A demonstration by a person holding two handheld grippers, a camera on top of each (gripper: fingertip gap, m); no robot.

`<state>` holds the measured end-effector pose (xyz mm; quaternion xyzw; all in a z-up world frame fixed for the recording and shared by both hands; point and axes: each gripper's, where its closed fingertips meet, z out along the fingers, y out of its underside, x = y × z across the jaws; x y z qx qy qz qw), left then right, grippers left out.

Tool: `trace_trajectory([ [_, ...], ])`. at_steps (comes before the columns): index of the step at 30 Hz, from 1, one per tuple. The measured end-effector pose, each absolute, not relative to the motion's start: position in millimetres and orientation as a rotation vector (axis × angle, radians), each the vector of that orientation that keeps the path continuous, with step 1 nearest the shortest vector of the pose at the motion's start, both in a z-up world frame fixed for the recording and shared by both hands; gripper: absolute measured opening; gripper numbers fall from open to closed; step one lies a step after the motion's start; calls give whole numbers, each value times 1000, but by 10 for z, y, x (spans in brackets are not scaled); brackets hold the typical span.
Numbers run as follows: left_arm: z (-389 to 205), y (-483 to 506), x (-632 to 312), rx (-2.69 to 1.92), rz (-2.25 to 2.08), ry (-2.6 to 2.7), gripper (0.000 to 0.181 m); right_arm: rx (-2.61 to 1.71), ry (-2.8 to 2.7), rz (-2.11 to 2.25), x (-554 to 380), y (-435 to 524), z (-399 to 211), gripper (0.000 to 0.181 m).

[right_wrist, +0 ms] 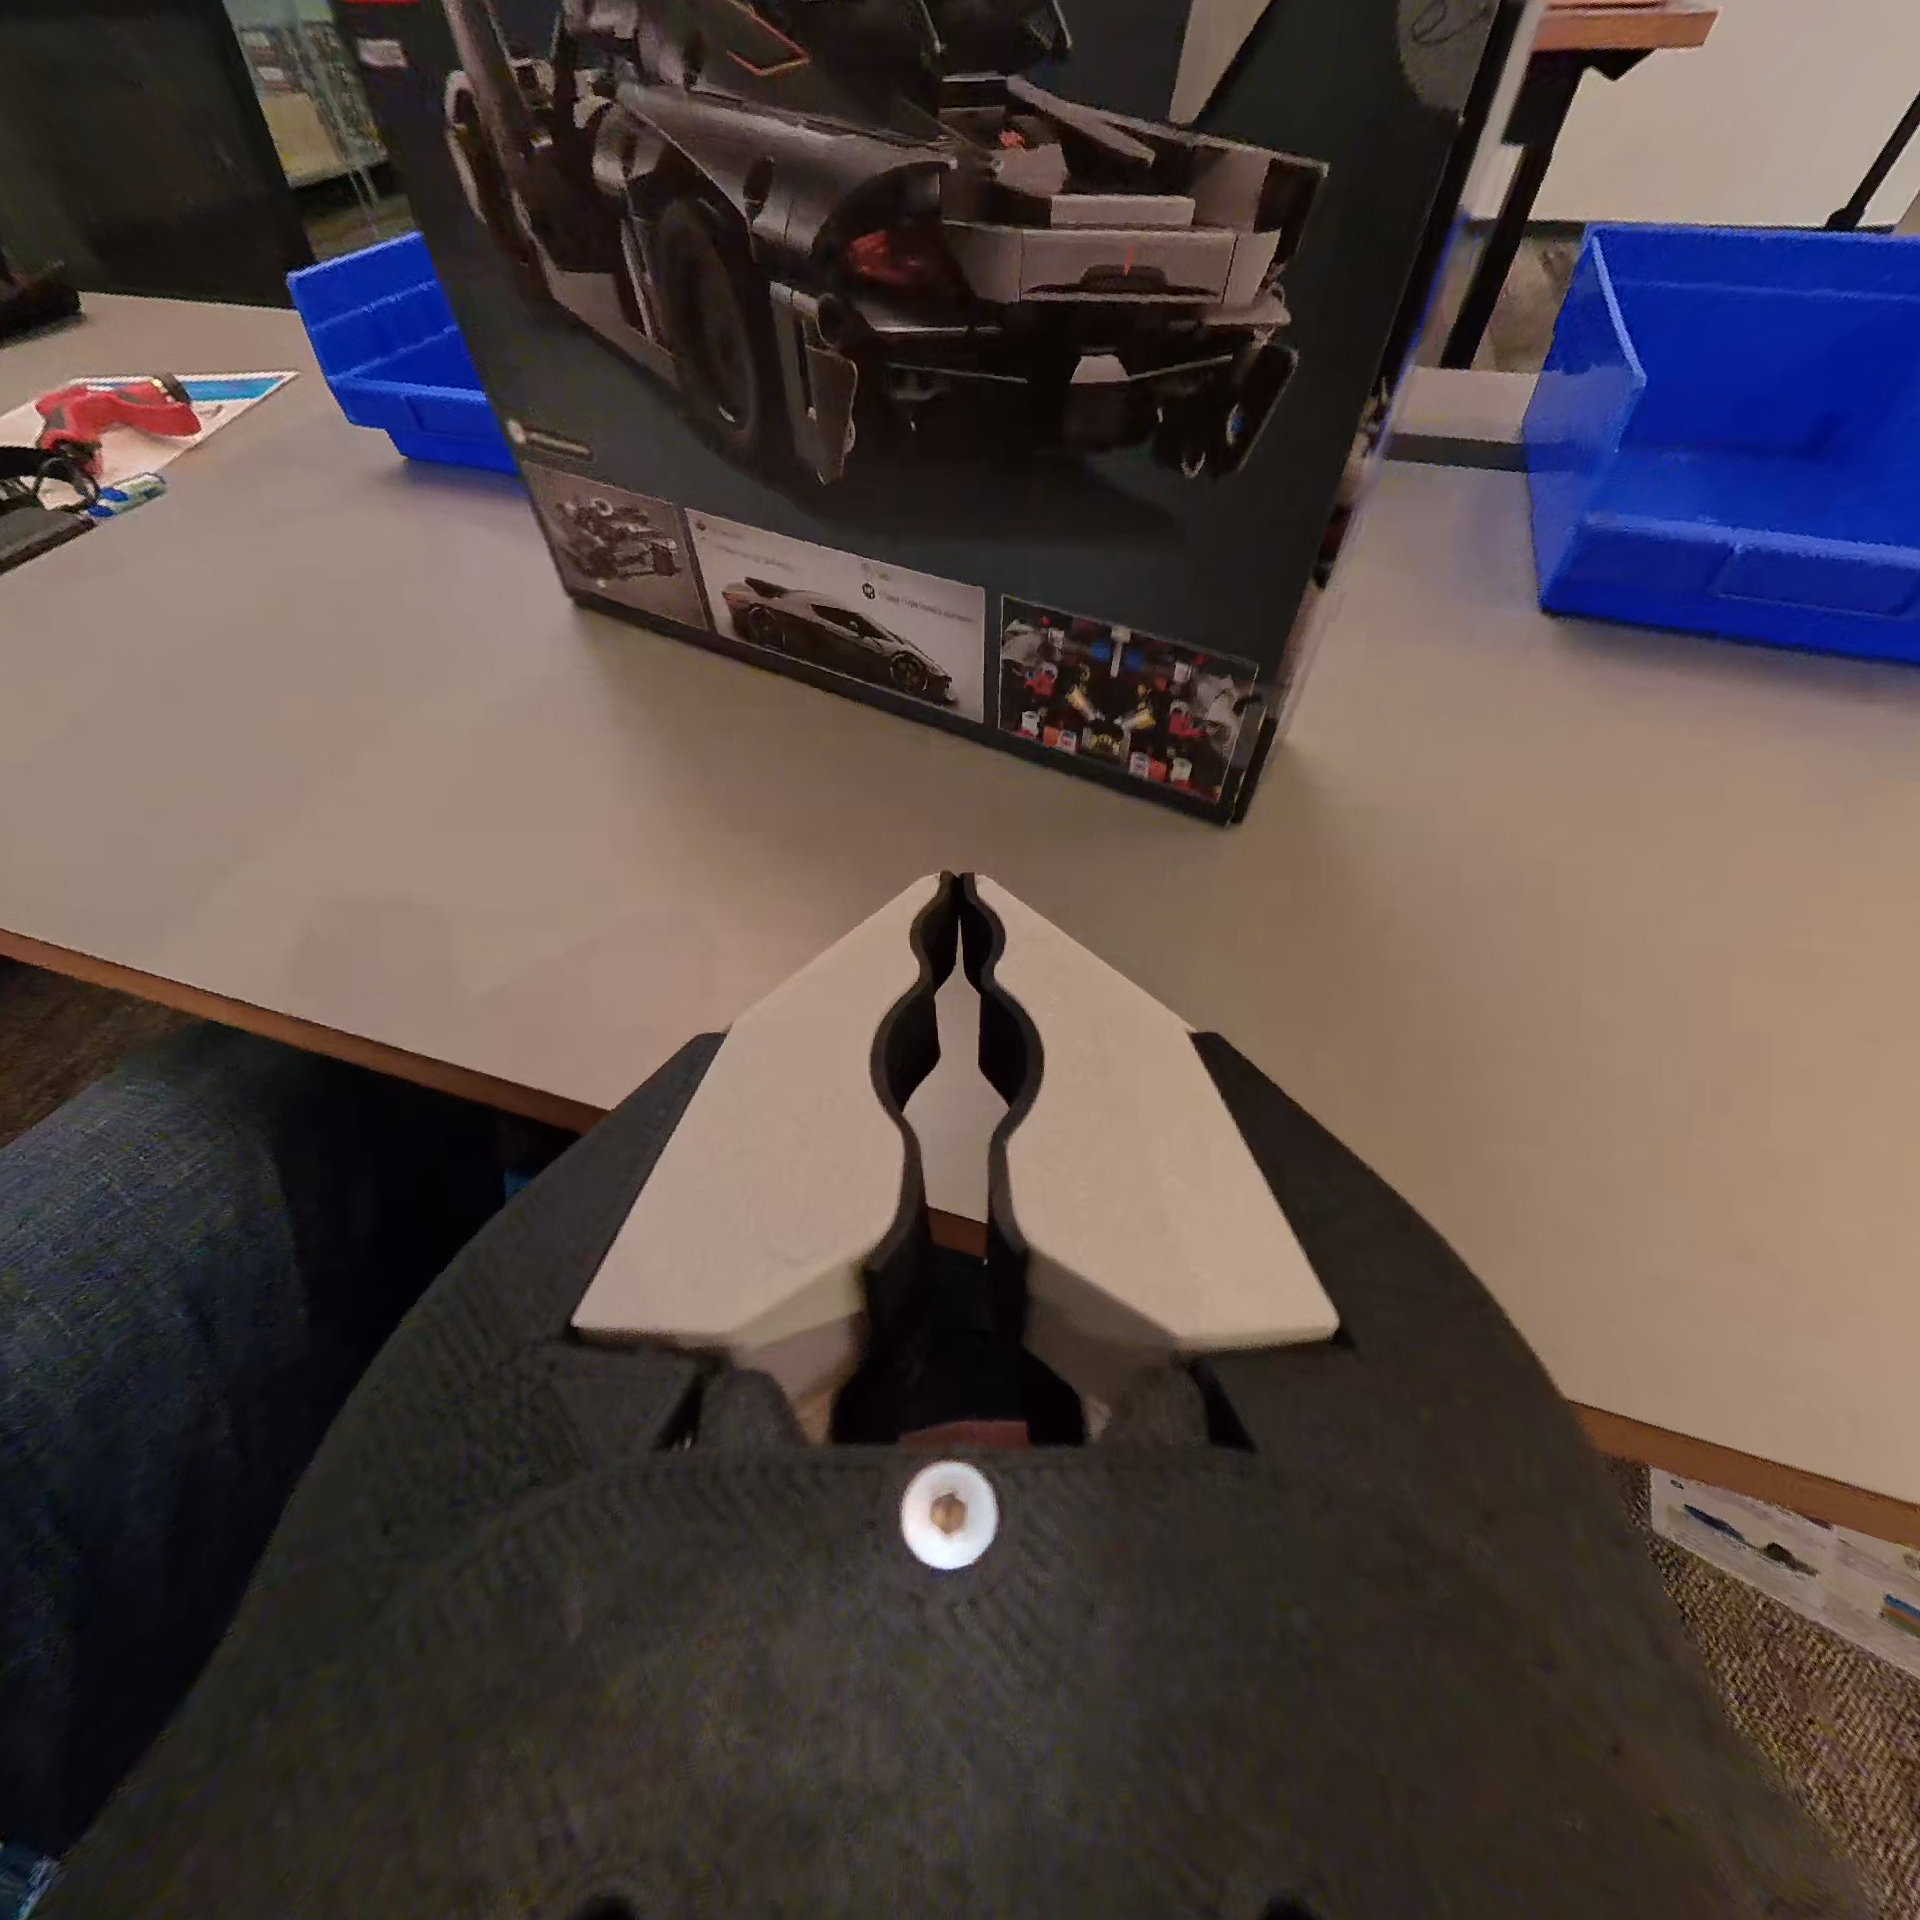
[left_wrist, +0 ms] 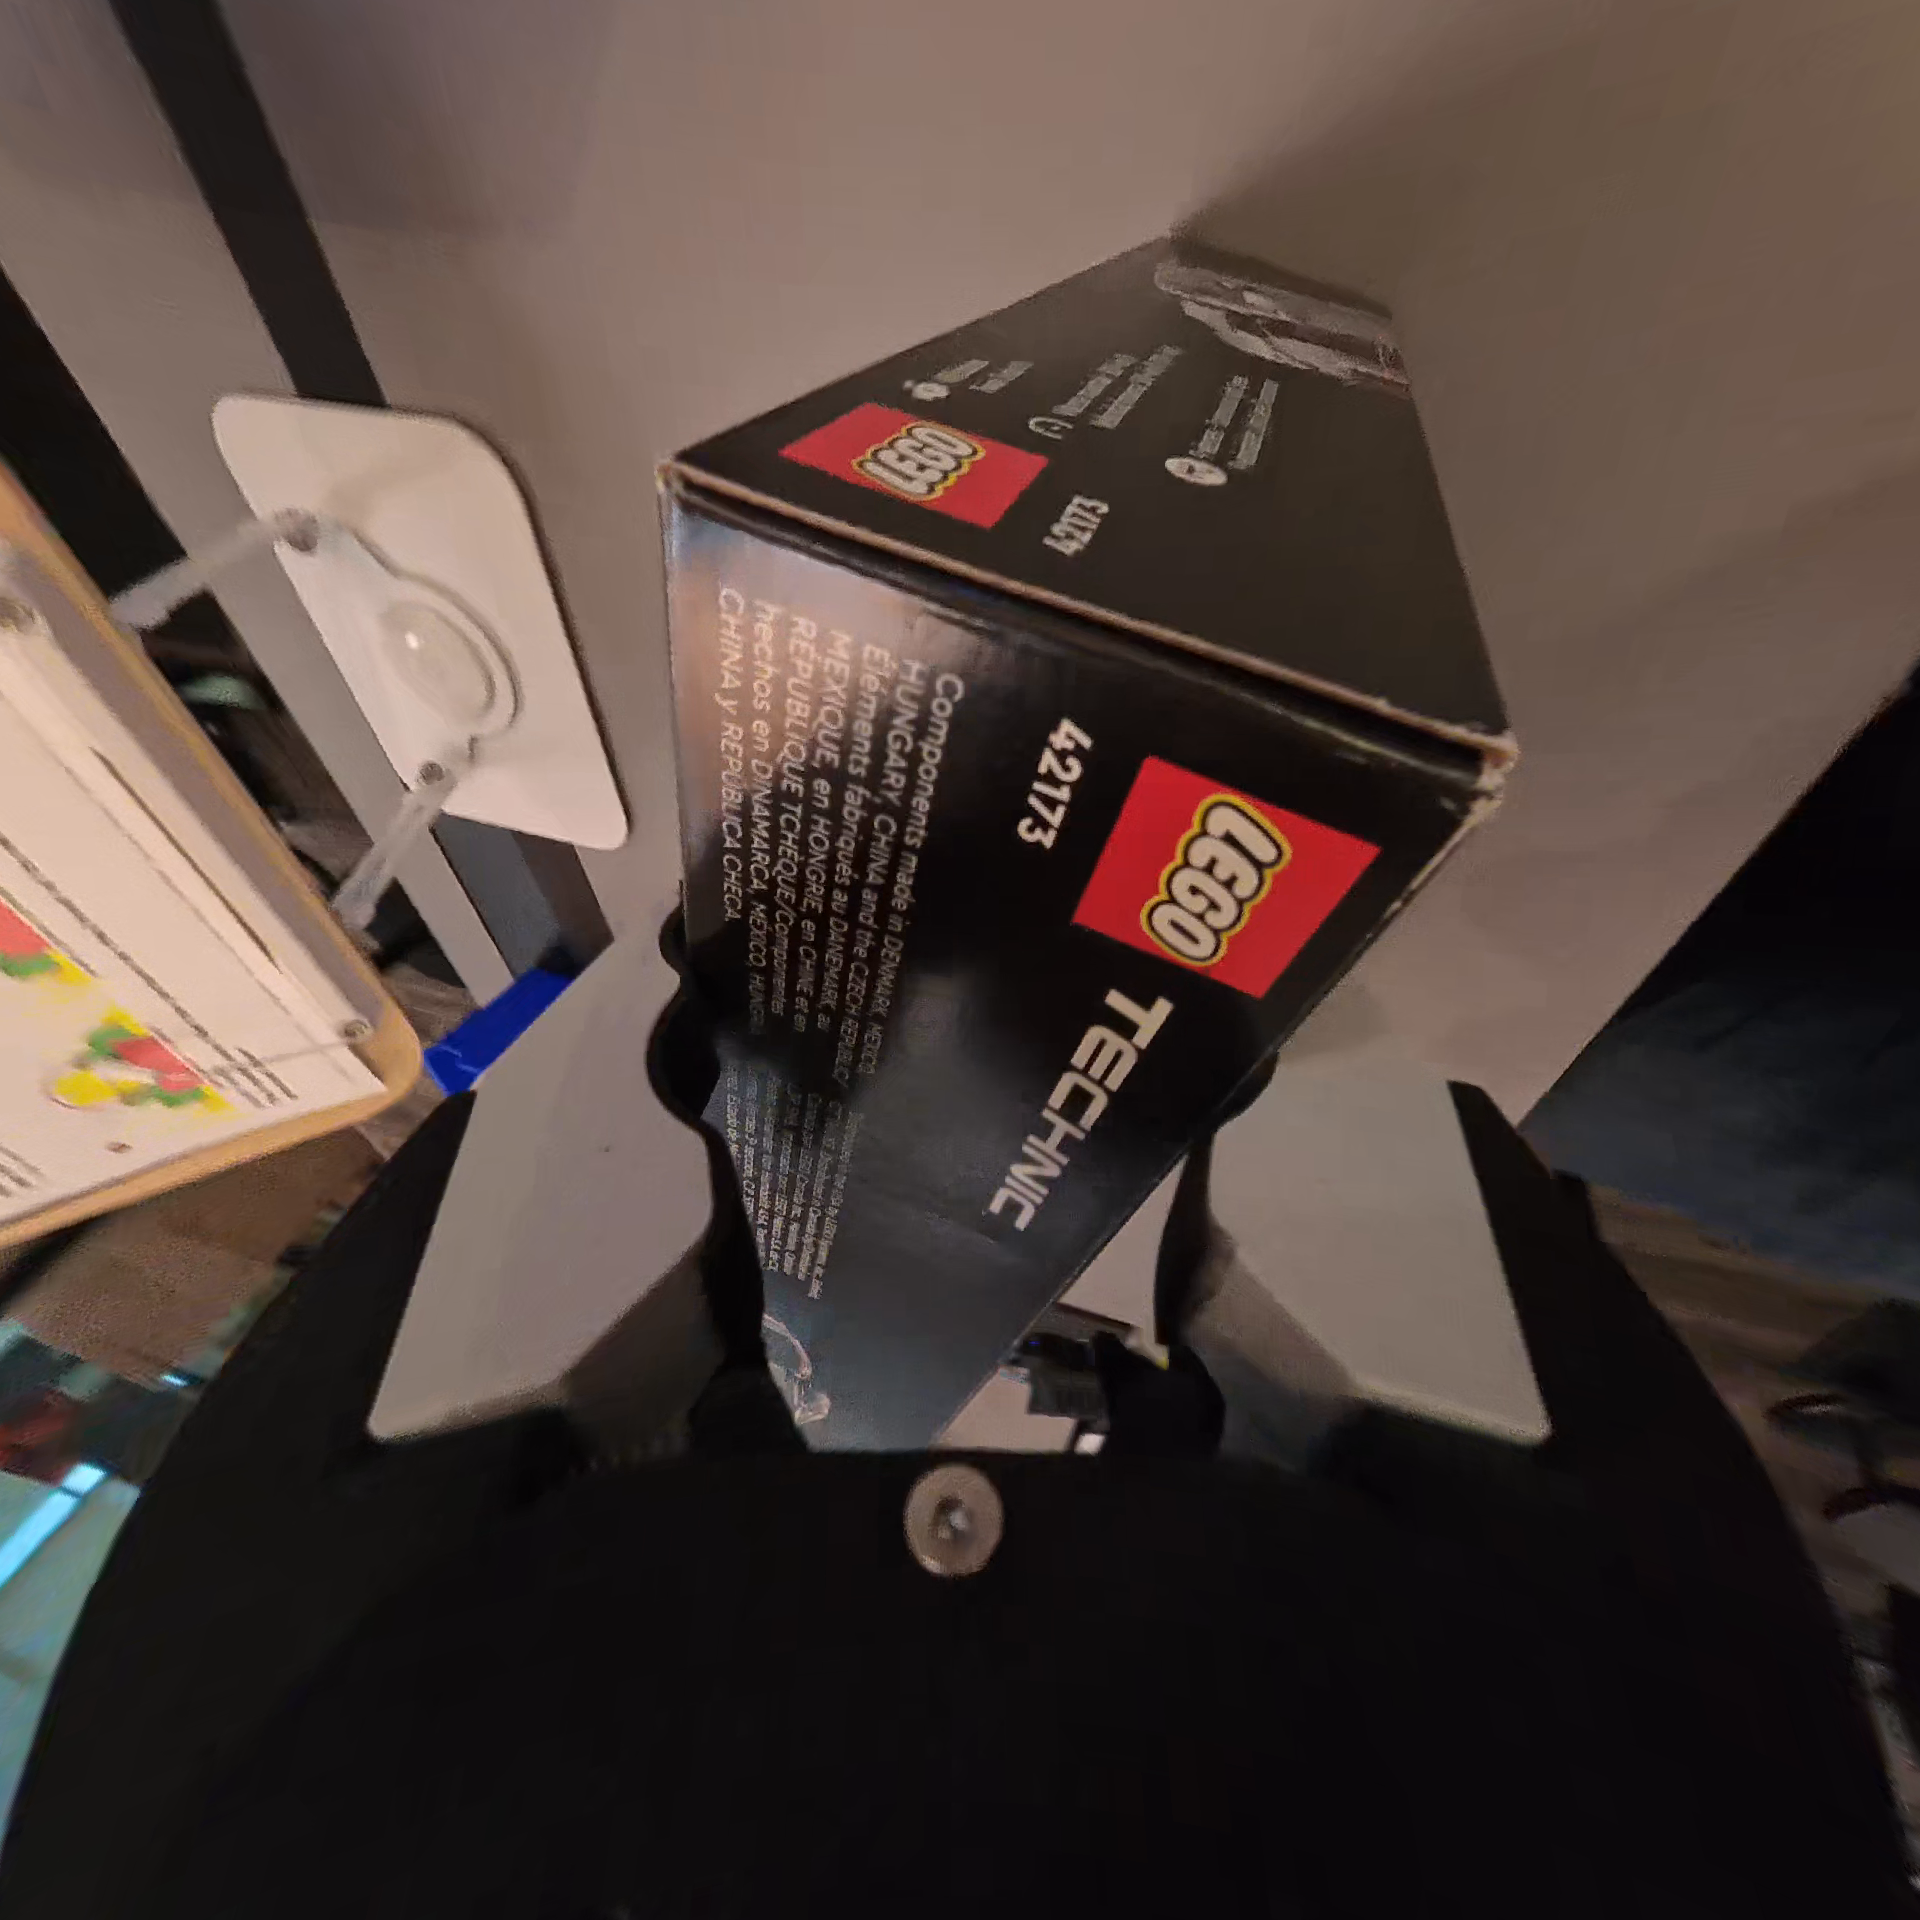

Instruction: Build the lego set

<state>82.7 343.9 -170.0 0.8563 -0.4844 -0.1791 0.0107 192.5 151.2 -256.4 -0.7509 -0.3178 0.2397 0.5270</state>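
Here the left gripper (left_wrist: 961, 1049) is already on the box (left_wrist: 1081, 727): its jaws are clamped across the narrow side panel, one finger on each broad face, gripping near the box's top end. Seen from that wrist, the long axis of the box runs straight away from the jaws down toward the table (left_wrist: 1039, 156), so the left hand steadies the carton from above.

The right gripper (right_wrist: 958, 883) hangs at the near edge of the table (right_wrist: 364, 790), its jaws together on nothing. The box (right_wrist: 935, 416) stands upright straight ahead of it, its printed back face toward the camera, its bottom edge on the table and apart from the fingertips. My judgement is that the set is still packed and the coming move is opening the carton; the right hand would have to travel forward and up, since the flap the left holds lies beyond the top of its view.

Farther off, a blue bin (right_wrist: 395, 343) sits behind the box on the left and another bin (right_wrist: 1745, 436) to the right.
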Motion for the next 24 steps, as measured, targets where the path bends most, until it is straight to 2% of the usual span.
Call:
trace_trajectory([
  [4,-1707,3709,691,2811,-539,-1326,95,-1808,-732,551,1930,1568,-2584,0],
  [10,-1710,3708,696,2808,-507,-1378,97,-1827,-735,515,1858,1581,-2642,0],
  [14,-1670,3712,745,2848,-541,-1511,117,-1820,-733,500,1804,1565,-2626,0],
  [18,-1248,3697,862,3094,-556,-1606,137,-1821,-729,494,1768,1562,-2607,0],
  [21,-774,3444,901,3322,-550,-1648,131,-1821,-723,499,1737,1569,-2585,0],
  [24,-414,2985,867,3554,-446,-1643,111,-1820,-717,502,1676,1589,-2552,0],
])
